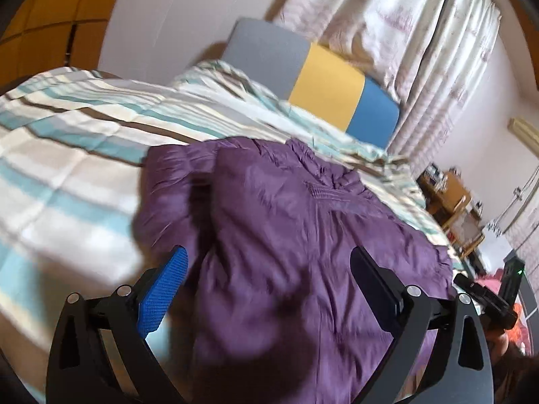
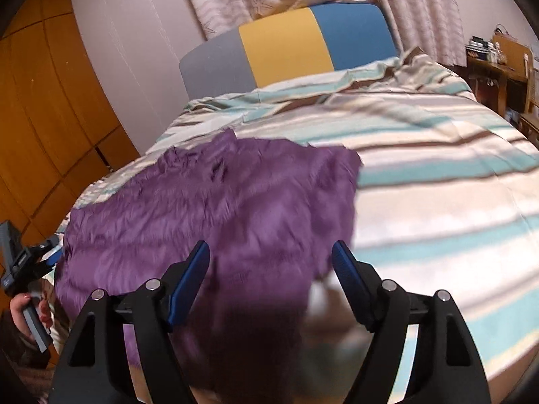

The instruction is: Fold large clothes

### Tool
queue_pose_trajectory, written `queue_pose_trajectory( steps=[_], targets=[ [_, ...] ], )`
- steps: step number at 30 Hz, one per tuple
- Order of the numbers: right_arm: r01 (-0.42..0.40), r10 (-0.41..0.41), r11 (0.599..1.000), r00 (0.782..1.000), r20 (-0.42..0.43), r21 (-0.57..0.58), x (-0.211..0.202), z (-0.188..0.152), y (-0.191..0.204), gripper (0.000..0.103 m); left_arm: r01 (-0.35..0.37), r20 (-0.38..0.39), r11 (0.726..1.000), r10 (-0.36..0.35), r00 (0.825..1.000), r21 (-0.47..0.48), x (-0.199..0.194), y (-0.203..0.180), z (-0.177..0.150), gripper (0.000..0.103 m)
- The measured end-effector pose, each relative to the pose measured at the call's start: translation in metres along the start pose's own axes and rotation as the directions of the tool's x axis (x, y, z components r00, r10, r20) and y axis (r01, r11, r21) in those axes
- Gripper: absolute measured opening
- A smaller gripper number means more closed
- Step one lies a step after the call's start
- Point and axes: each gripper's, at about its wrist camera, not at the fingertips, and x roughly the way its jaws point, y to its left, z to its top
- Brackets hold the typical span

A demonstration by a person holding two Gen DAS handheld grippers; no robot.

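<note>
Left wrist view — left hand-held gripper [image 1: 269,289] gapes above the purple jacket [image 1: 286,235] on the striped bed [image 1: 67,134], right hand-held gripper [image 2: 271,279] likewise spread, headboard [image 2: 286,43] at twelve o'clock.

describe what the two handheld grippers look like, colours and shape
Both are black plastic frames with two splayed arms, triangular cut-outs and round silver pins at the joints. The left gripper and the right gripper each carry flat fingers with ribbed blue pads. The right gripper's body shows a small green light.
</note>
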Motion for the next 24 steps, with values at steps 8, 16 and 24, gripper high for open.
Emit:
queue_pose_trajectory(
  steps=[8, 16, 24],
  targets=[
    [-0.015, 0.013, 1.0, 0.996, -0.092, -0.015, 0.041, 0.008, 0.012, 0.025, 0.008, -0.126, 1.0, -0.005, 0.992, 0.029, 0.037, -0.009, 0.007, 0.028],
    [-0.018, 0.025, 0.996, 0.997, 0.069, -0.092, -0.009, 0.03, 0.038, 0.014, 0.002, 0.097, 0.997, -0.01, 0.995, 0.077, -0.013, -0.033, 0.021, 0.017],
    [0.021, 0.01, 0.991, 0.972, 0.233, -0.131, -0.026, 0.07, 0.063, 0.014, -0.039, 0.294, 0.997, 0.018, 0.956, 0.066, -0.026, -0.055, 0.054, 0.017]
  ],
)
